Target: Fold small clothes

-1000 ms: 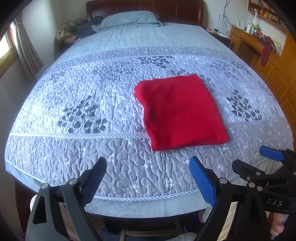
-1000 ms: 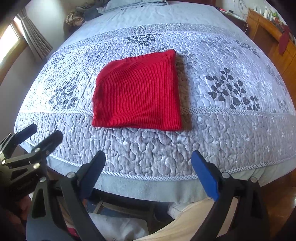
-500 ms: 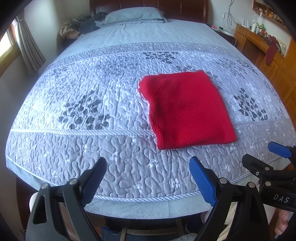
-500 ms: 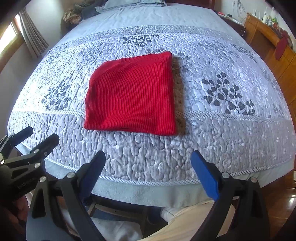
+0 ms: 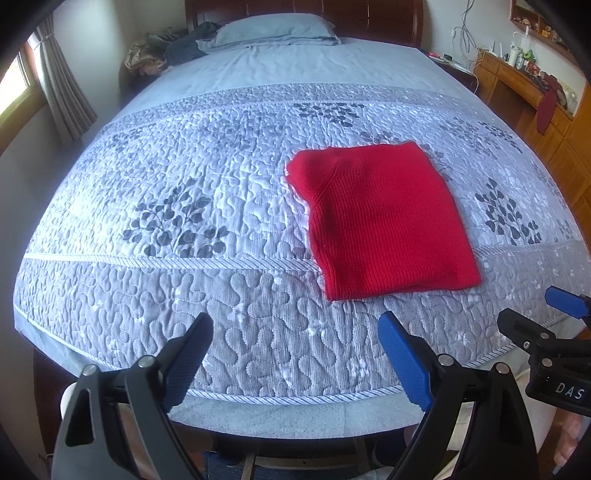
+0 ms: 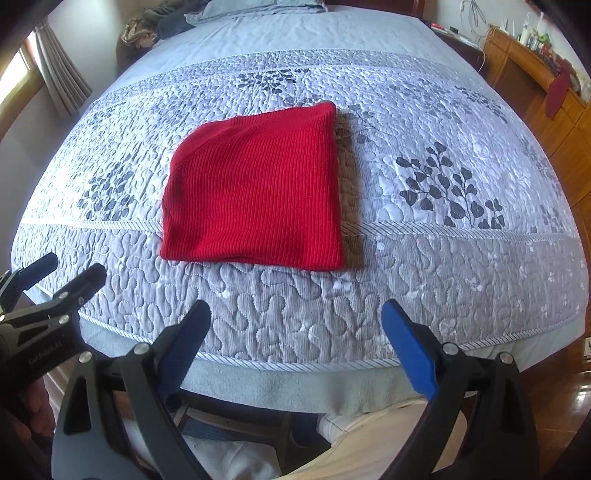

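Observation:
A red knit garment (image 5: 384, 221) lies folded into a flat square on the grey quilted bedspread (image 5: 221, 206); it also shows in the right wrist view (image 6: 255, 192). My left gripper (image 5: 295, 354) is open and empty, held over the foot edge of the bed, short of the garment. My right gripper (image 6: 299, 343) is open and empty, also at the foot edge. The right gripper shows at the right edge of the left wrist view (image 5: 535, 321), and the left gripper shows at the left edge of the right wrist view (image 6: 62, 273).
The bed has a blue pillow (image 5: 273, 29) and a heap of clothes (image 5: 162, 55) by the wooden headboard. A curtained window (image 5: 55, 92) is on the left. Wooden cabinets with clutter (image 5: 535, 88) stand on the right.
Both grippers have drawn back slightly and shifted; the folded red garment sits further right and lower in the left view. The garment itself has not moved, and both grippers stay open.

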Tool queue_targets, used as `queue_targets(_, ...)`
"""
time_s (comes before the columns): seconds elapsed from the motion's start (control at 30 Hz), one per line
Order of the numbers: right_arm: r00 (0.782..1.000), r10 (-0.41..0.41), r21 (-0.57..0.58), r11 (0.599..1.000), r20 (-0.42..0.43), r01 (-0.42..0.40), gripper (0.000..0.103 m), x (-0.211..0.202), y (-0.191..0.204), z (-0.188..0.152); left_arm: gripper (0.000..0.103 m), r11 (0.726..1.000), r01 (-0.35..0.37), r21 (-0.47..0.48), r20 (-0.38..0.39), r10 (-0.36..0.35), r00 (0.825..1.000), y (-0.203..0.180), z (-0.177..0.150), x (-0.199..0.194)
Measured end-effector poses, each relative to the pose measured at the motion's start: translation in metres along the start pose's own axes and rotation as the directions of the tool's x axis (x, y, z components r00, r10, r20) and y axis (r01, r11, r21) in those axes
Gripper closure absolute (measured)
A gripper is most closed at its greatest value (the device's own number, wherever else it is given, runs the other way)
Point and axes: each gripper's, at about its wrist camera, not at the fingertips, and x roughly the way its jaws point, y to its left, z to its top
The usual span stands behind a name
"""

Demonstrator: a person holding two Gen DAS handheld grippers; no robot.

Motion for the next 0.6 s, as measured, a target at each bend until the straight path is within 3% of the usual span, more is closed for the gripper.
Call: queue_targets(0.6,1.000,0.006,-0.001,1.000,-0.004,-0.006,0.010,0.0013,0.0001,0.0006,0.012,1.000,0.016,0.007,-0.001,-0.016,1.000,-0.0023,-0.0011,0.0009)
